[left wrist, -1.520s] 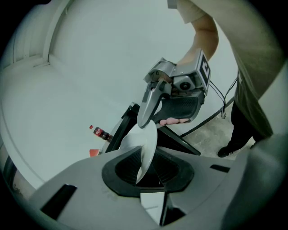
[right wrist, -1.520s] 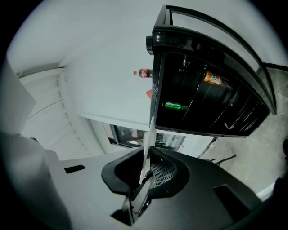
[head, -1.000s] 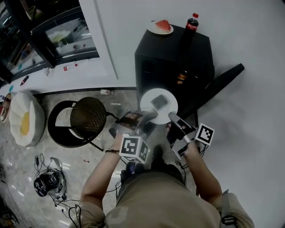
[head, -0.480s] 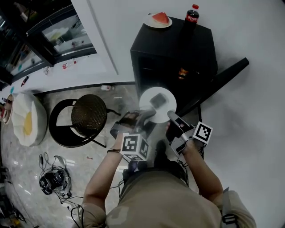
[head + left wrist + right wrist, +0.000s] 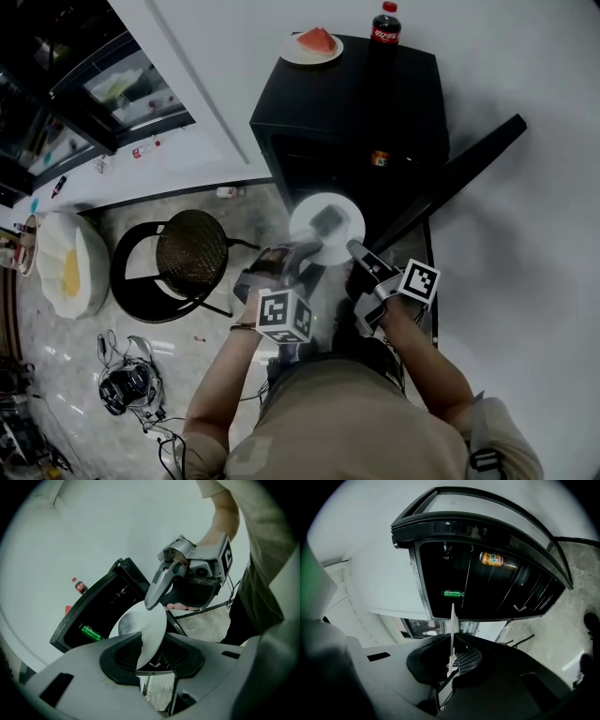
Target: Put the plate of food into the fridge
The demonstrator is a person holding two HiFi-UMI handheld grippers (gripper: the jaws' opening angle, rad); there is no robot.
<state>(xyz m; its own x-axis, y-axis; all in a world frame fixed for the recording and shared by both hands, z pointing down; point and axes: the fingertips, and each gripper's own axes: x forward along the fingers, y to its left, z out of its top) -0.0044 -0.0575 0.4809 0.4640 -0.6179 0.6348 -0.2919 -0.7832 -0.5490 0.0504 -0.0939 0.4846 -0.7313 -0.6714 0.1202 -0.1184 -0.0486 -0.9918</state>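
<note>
Black fridge top (image 5: pixel 347 94) with watermelon plate (image 5: pixel 311 47), cola bottle (image 5: pixel 385 23)

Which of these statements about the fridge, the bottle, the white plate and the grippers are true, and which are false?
1. The fridge door stands open. True.
2. The cola bottle stands inside the fridge. False: it stands on top of the fridge, near a plate with a watermelon slice.
3. The right gripper is shut on the white plate. True.
4. The white plate rests on a fridge shelf. False: it is held in the air in front of the open fridge.
5. The left gripper is far from the white plate. False: the plate's rim is between its jaws, which are opening.
6. A green can is inside the fridge. True.
</note>
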